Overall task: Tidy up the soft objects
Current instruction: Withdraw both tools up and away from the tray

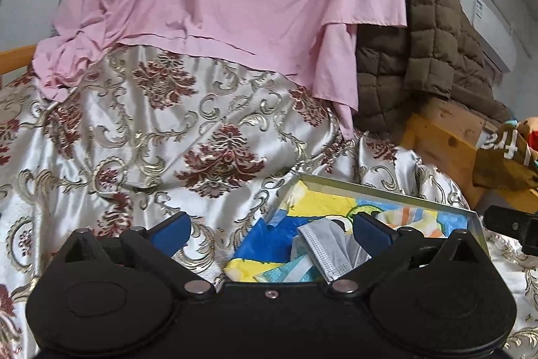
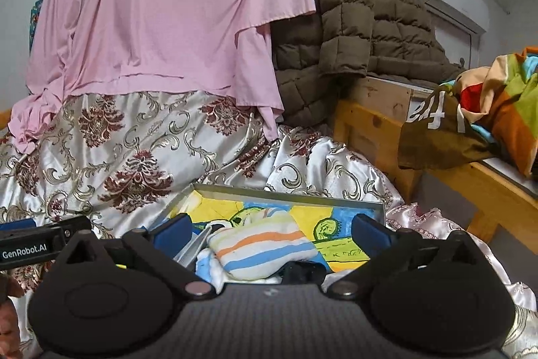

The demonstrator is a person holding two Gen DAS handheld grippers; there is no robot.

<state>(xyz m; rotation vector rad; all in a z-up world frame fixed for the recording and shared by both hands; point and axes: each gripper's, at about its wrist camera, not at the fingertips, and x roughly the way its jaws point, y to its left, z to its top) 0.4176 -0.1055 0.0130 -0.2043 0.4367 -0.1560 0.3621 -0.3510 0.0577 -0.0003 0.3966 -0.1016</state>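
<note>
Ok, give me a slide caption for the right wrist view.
Open right gripper over a tray holding a striped cloth.

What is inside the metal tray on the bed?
The metal tray holds a colourful cartoon cloth as lining, a striped pouch and a grey face mask. A dark item near the pouch is mostly covered, and the tray's near part is hidden behind the tongs.

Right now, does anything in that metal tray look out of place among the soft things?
The grey face mask lies crumpled and partly unfolded in the tray, unlike the neat striped rolled cloth beside it. Nothing looks spilled or damaged.
</note>
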